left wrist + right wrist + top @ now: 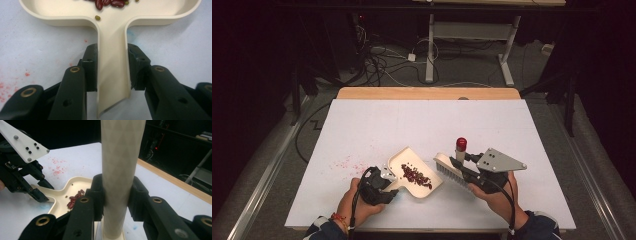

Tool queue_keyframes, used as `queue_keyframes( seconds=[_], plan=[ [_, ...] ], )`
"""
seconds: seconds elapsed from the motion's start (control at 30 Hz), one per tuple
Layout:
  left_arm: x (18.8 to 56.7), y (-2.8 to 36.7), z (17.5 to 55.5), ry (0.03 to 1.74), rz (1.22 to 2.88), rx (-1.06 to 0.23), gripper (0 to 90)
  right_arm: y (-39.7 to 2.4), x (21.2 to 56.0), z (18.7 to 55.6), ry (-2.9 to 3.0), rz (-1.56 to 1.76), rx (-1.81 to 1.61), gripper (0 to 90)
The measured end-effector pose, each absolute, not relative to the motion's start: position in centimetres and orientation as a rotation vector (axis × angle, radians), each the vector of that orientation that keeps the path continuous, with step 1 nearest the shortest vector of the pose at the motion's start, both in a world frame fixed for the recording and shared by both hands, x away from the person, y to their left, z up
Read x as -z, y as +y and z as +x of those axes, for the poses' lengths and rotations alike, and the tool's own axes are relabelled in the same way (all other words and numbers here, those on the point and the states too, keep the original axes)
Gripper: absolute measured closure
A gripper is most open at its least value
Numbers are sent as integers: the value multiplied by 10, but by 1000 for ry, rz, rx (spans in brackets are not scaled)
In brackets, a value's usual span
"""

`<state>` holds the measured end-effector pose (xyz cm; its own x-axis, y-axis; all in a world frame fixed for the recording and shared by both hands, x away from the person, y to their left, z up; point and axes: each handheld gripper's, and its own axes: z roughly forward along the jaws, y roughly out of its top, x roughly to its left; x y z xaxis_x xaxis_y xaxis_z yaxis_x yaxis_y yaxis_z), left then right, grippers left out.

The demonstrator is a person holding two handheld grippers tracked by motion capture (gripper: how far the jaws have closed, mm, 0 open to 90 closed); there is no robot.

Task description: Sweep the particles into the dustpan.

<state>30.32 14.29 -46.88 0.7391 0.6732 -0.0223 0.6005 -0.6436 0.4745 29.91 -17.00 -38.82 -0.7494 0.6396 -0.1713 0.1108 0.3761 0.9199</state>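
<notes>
— What do we hold on the left?
— Our left gripper (112, 72) pinches the flat handle of the cream dustpan (110, 32), both jaws pressed on its sides. The pan lies on the white table (377, 125), with red beans (416, 175) inside.
— And on the right?
— Our right gripper (116, 192) clamps the brush (451, 169) by its pale handle, jaws closed on it. The bristles stand just beside the pan's open edge. Red dust (343, 162) marks the table to the left.
</notes>
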Motion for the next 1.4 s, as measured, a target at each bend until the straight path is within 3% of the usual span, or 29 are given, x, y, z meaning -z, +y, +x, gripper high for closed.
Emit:
queue_keyframes(
  seconds=[0.7,1.4],
  plan=[
    [472,141,307,1017,2429,-204,631,-107,404,305,2177,519,-1405,701],
    [473,142,307,1022,2419,-199,632,-94,403,340,2076,530,-1397,701]
  ],
)
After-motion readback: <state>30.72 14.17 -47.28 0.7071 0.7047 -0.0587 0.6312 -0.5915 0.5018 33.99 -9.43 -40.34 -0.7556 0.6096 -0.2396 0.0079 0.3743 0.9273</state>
